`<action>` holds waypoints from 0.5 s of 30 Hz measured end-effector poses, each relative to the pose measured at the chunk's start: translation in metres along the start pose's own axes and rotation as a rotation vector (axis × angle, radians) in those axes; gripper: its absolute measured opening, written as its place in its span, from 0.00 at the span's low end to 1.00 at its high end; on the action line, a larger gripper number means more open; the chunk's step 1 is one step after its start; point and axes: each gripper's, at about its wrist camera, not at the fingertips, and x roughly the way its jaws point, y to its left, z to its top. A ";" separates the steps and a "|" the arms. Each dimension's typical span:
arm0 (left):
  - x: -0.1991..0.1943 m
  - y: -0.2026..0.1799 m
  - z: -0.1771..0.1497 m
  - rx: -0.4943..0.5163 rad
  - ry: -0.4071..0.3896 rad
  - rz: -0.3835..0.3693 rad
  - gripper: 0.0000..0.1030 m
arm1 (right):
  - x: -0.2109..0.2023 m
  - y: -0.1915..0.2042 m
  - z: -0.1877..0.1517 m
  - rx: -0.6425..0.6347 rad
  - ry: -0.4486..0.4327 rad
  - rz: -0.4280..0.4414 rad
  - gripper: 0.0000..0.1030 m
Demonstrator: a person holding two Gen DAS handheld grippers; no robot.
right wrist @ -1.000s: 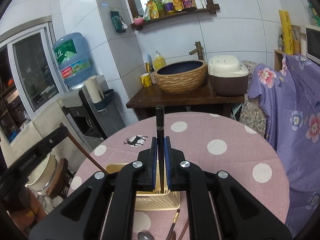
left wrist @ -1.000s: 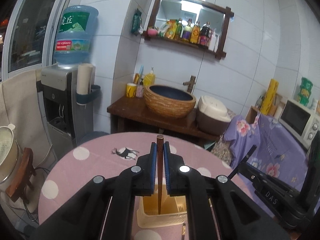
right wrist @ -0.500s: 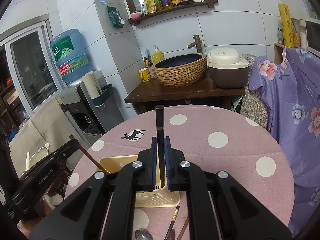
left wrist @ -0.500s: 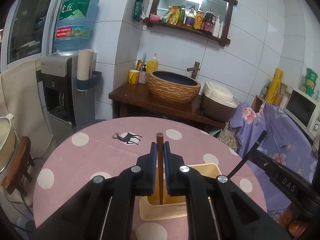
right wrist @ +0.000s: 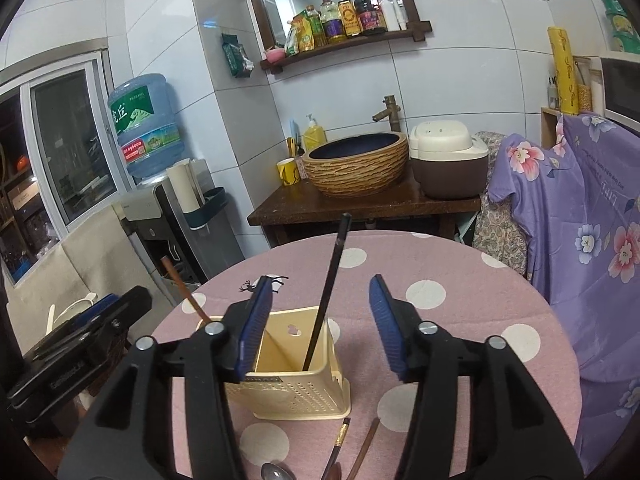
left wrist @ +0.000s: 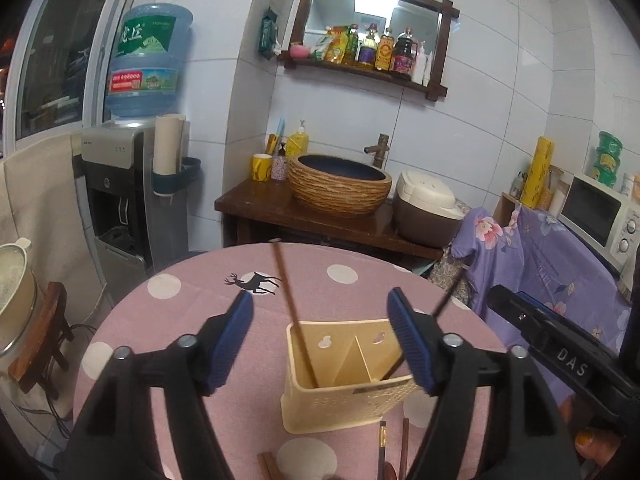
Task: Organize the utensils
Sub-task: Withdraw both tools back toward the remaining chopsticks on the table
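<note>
A cream plastic utensil holder (left wrist: 344, 396) (right wrist: 296, 384) with two compartments stands on the pink dotted table. A brown chopstick (left wrist: 294, 314) (right wrist: 186, 292) leans in its left compartment. A black chopstick (right wrist: 326, 300) (left wrist: 424, 332) leans in its right compartment. My left gripper (left wrist: 320, 338) is open above the holder, empty. My right gripper (right wrist: 318, 320) is open above the holder, empty. More chopsticks (right wrist: 340, 444) and a spoon (right wrist: 274, 472) lie on the table in front of the holder.
The round table (right wrist: 460, 280) has a pink cloth with white dots. Behind it stands a wooden stand with a basin (right wrist: 356, 168) and a rice cooker (right wrist: 448, 164). A water dispenser (left wrist: 132, 184) is at the left. A purple floral cover (right wrist: 580, 220) is at the right.
Both grippers have opened and let go of their chopsticks. The brown and the black chopstick now lean free in the holder.
</note>
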 end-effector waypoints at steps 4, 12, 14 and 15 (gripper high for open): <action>-0.020 0.006 -0.011 0.008 -0.043 0.024 0.89 | -0.017 -0.005 -0.008 -0.003 -0.023 -0.020 0.57; -0.036 0.025 -0.053 0.048 0.018 0.084 0.95 | -0.037 -0.014 -0.044 -0.050 0.007 -0.055 0.61; -0.035 0.031 -0.066 0.052 0.059 0.088 0.95 | -0.037 -0.016 -0.059 -0.063 0.043 -0.067 0.61; -0.033 0.034 -0.075 0.051 0.080 0.098 0.95 | -0.036 -0.018 -0.067 -0.061 0.063 -0.075 0.61</action>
